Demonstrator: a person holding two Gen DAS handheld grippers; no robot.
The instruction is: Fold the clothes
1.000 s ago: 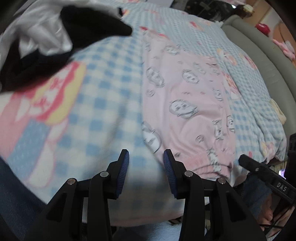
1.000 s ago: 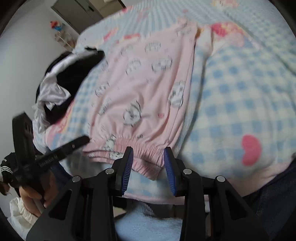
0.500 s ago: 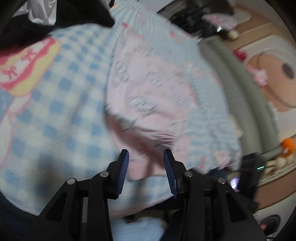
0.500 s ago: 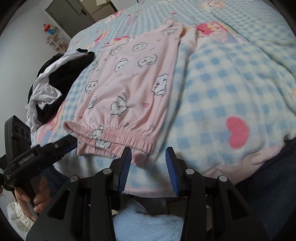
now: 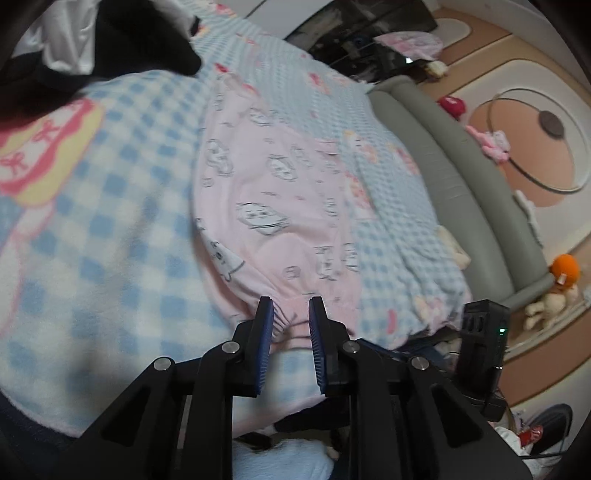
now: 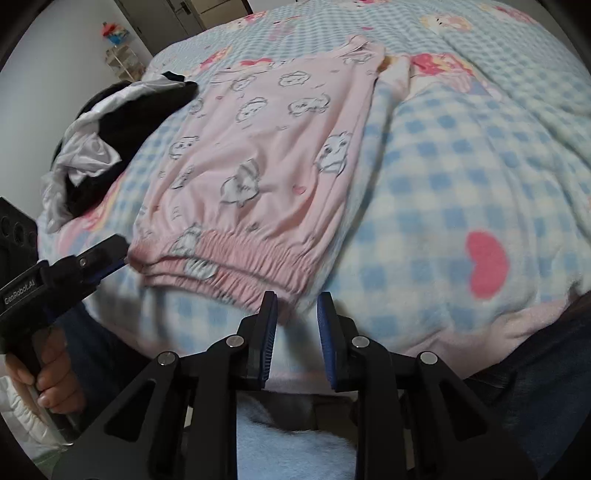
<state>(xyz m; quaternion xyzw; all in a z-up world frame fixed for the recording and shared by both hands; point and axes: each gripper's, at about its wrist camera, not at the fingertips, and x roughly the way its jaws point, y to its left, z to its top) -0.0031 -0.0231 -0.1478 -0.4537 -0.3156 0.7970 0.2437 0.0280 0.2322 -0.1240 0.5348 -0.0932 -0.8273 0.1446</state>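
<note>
Pink cartoon-print pyjama trousers (image 5: pixel 280 206) (image 6: pixel 258 155) lie flat on a blue-check blanket (image 5: pixel 110 236) (image 6: pixel 461 155), elastic waistband toward the bed's near edge. My left gripper (image 5: pixel 291 314) is open and the waistband's gathered edge sits between its blue pads, which stand apart from the cloth. In the right wrist view the left gripper (image 6: pixel 107 254) touches the waistband's left corner, held by a hand (image 6: pixel 51 373). My right gripper (image 6: pixel 297 306) is open just short of the waistband's right corner, with nothing in it. Its body (image 5: pixel 484 332) shows at the bed edge.
A heap of black and white clothes (image 5: pixel 110 44) (image 6: pixel 110 140) lies on the blanket left of the trousers. A grey padded bed frame (image 5: pixel 461 184) curves along the far side, with an orange plush toy (image 5: pixel 561 273) beyond it. A door (image 6: pixel 192 11) stands in the background.
The left gripper swung right and moved up to the waistband, which now lies between its pads. The right gripper drew back slightly from the waistband. Both pairs of jaws stand narrower than before.
</note>
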